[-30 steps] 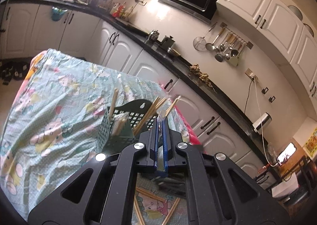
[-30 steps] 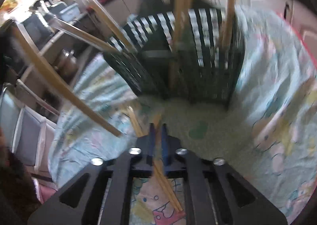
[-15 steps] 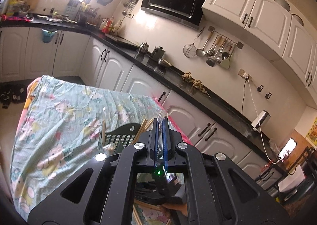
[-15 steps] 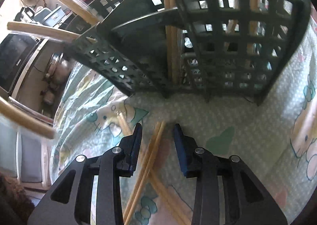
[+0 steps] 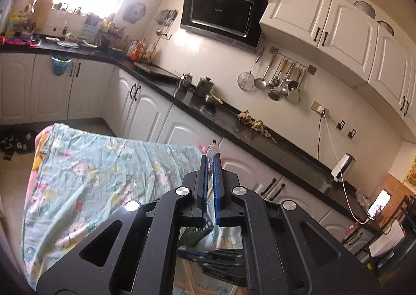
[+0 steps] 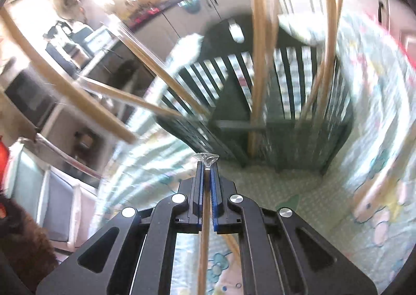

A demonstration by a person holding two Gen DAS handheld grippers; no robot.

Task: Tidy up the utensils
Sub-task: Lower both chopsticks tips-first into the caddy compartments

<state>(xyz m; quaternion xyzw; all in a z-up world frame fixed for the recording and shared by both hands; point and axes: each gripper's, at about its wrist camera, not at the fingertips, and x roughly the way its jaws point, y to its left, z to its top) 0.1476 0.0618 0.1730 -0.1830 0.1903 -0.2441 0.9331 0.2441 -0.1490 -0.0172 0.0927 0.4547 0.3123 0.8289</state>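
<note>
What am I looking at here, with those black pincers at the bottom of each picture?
No robot: a person holds a two-finger tool in each hand, each carrying a wide-angle camera looking along its fingers. The left gripper is shut, with a sliver of clear wrapper at its tip, and looks across a kitchen over a cartoon-print cloth. The right gripper is shut on a wooden chopstick in a clear wrapper. Ahead stands a dark green slotted utensil basket already holding chopsticks. More chopsticks lie on the cloth. The right view is blurred.
</note>
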